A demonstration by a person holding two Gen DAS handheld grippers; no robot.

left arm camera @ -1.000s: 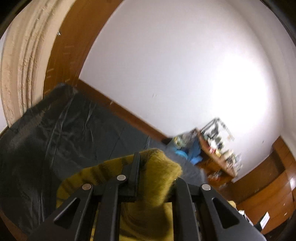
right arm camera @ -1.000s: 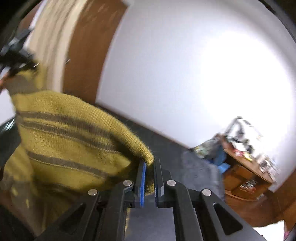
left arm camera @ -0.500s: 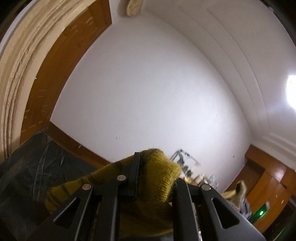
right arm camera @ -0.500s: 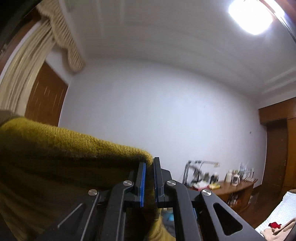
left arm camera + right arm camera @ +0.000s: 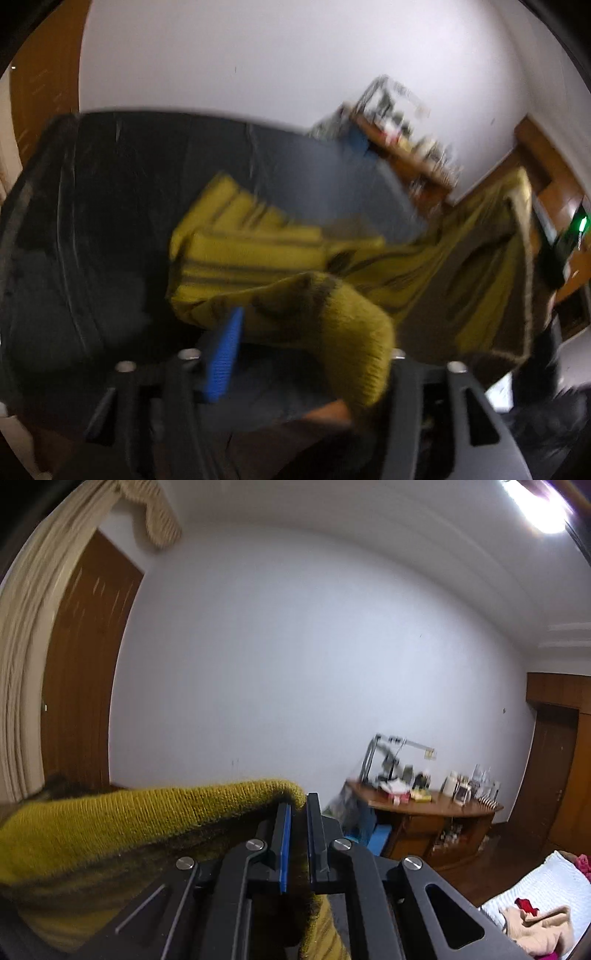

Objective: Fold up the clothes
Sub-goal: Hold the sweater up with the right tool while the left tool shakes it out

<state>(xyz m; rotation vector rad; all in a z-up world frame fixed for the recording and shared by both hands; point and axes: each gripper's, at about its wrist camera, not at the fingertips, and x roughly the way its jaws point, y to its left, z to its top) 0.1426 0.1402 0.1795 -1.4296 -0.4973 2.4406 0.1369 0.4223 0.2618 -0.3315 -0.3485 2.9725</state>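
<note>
The fold looks barely begun. Nearest the left camera, the left gripper (image 5: 306,354) is opening its fingers; a cuff-like end of the mustard sweater (image 5: 258,254) lies loosely between them, no longer pinched. The right gripper (image 5: 298,843) has its fingers clamped tight on a ribbed edge, holding that side up. Further off, the striped knit slumps in a bunched heap on the dark bed cover (image 5: 92,206), so smoothing and folding remain.
</note>
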